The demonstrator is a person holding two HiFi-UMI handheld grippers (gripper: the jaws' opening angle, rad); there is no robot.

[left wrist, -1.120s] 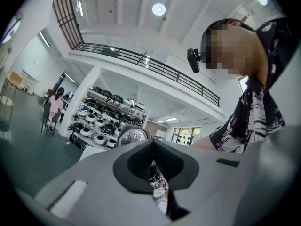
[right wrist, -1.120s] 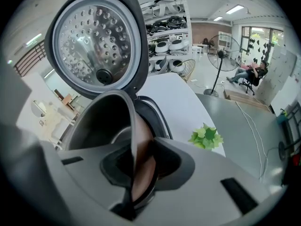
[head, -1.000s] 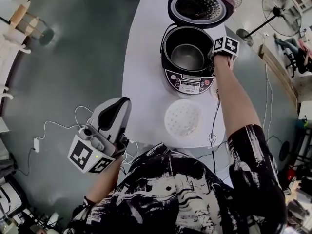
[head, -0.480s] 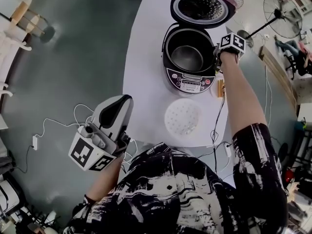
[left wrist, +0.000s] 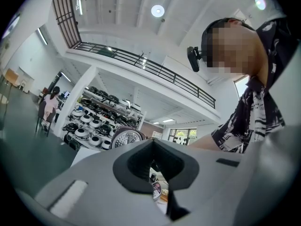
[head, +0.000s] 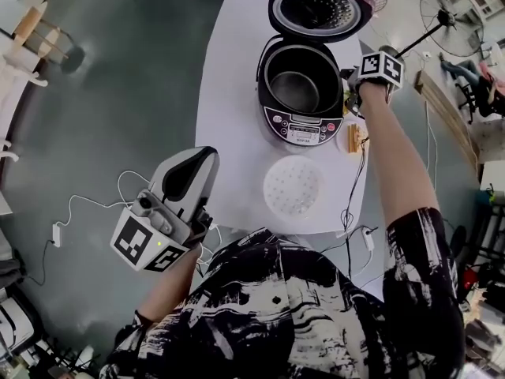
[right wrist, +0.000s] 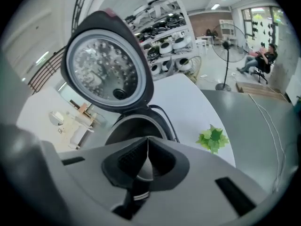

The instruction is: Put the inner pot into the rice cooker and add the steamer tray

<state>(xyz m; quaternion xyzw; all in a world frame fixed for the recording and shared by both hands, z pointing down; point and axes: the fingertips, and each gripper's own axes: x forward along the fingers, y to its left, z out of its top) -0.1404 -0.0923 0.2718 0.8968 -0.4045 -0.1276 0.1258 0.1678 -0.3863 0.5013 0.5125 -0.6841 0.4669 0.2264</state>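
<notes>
- The left gripper (head: 201,164) hangs off the table's near-left corner with its jaws closed on nothing. It is probably best kept there, out of the way.
- The white perforated steamer tray (head: 293,188) lies flat on the white table (head: 233,93), just in front of the rice cooker (head: 304,129). It is the one piece not yet placed. Take it by the rim, since it lies flat against the tabletop.
- The inner pot (head: 296,91) already sits in the cooker, so the tray should go down level onto the pot's mouth.
- The right gripper (right wrist: 148,145), closed and empty, is beside the cooker's right rim. It must open before it reaches for the tray.
- The open lid (head: 319,6) stands behind the cooker, so bring the tray in from the front.
</notes>
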